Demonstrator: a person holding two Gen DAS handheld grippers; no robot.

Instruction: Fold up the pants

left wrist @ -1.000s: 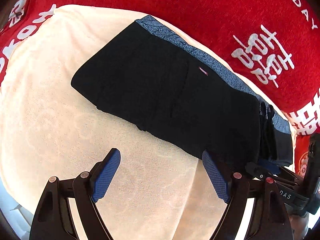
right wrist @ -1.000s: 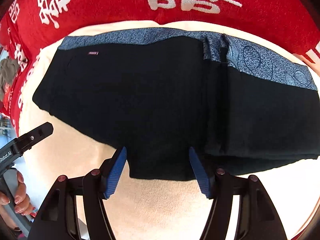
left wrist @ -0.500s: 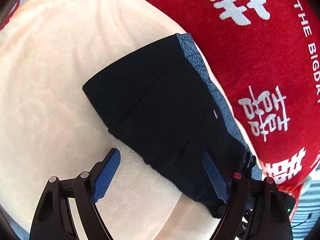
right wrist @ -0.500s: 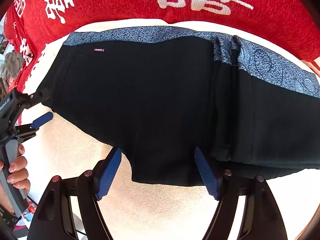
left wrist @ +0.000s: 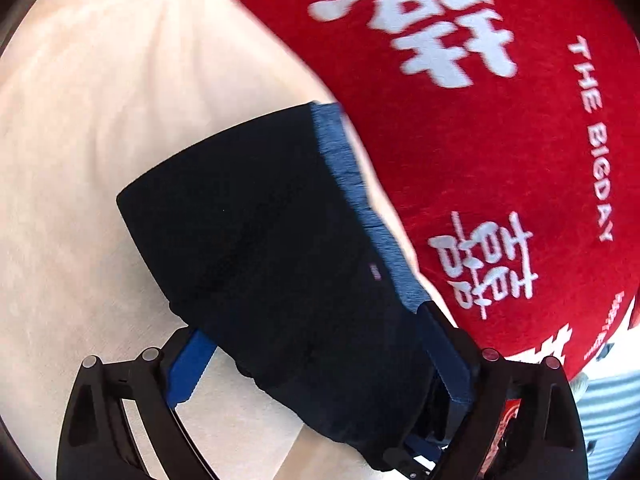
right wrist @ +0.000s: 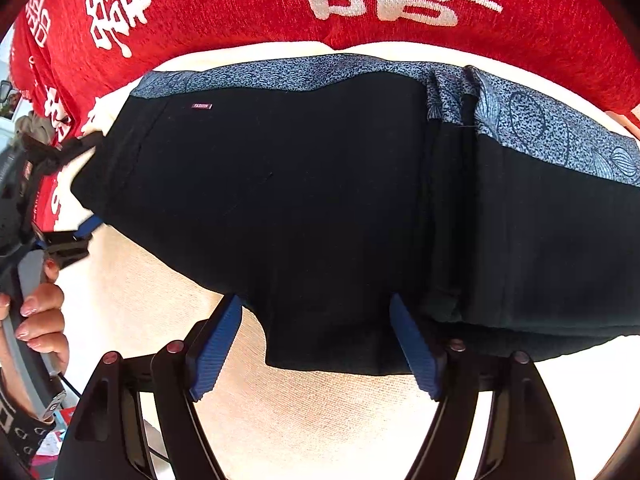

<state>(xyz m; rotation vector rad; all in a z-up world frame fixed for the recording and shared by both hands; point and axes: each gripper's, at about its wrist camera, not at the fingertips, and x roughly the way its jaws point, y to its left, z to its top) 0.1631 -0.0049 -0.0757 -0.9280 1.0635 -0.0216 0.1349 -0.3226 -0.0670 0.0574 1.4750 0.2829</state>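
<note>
Right wrist view: black pants lie across mid-frame on a cream cloth, long axis left to right. The right gripper straddles their lower hem, fingers spread apart. At far left, the left gripper straddles the end, also unclenched.

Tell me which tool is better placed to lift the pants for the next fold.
Probably the left tool: its open fingers already straddle the end of the black pants. The right tool, also open, only frames the near hem.
</note>
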